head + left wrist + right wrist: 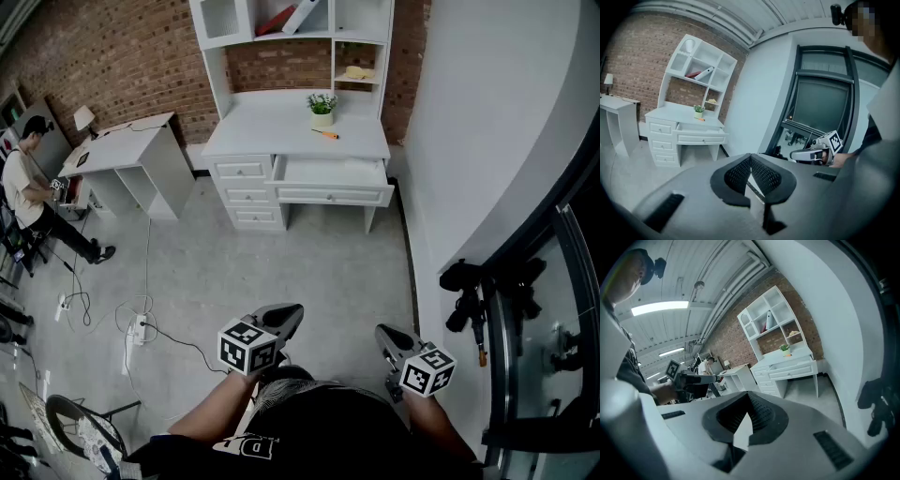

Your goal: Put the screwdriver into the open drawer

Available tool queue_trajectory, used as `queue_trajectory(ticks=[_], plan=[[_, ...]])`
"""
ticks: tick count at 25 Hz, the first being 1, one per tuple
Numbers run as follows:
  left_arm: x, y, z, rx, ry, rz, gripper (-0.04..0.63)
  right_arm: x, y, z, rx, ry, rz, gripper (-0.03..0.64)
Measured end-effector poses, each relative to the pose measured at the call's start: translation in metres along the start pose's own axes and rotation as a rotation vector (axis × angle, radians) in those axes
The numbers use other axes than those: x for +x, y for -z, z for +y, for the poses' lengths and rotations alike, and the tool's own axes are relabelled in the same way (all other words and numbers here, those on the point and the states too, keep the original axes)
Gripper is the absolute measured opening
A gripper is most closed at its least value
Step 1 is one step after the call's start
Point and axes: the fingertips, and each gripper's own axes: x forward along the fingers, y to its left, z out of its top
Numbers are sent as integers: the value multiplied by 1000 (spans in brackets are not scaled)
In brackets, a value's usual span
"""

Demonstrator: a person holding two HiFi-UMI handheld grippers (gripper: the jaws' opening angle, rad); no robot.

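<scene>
**Approach stage: both tools empty, screwdriver not yet touched**

Placement. The screwdriver (325,134) lies flat on the white worktop (267,127), just in front of the small plant pot (322,111). The open drawer (333,195) is pulled out below the worktop's front edge, almost directly under the screwdriver. I judge this layout favourable: a short carry forward and down should do (nothing stands in the way).

Posture. I stand well apart from the desk, with bare floor (309,272) between us. Both tools are carried low and close to my body, pointing roughly toward the desk. I read this as a travelling hold, not a reach.

Left hand-held gripper (751,157): jaws drawn together, ribbed pads meeting at the tips, nothing between them.

Right hand-held gripper (749,398): likewise pinched tip to tip, and empty. Neither tool touches anything.

Judgement. The task has not begun. Whichever tool takes the screwdriver must spread its jaws before coming down over the orange handle. That handle lies near the pot, so the side away from the pot looks safer.
</scene>
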Motion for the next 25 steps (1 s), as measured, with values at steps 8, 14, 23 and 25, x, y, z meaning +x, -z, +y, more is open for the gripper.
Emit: queue_trajectory(ticks=[8, 14, 23, 25], plan=[[8, -3, -8, 11, 7, 3, 18, -6, -2, -6, -20, 0, -3, 2], [17, -3, -13, -2, 24, 18, 18, -8, -2, -10, -26, 0, -4, 2], [20, 4, -11, -89, 18, 39, 18, -5, -3, -22, -23, 0, -15, 2], [21, 6, -6, -68, 5, 49, 18, -3, -6, -27, -5, -2, -20, 2]])
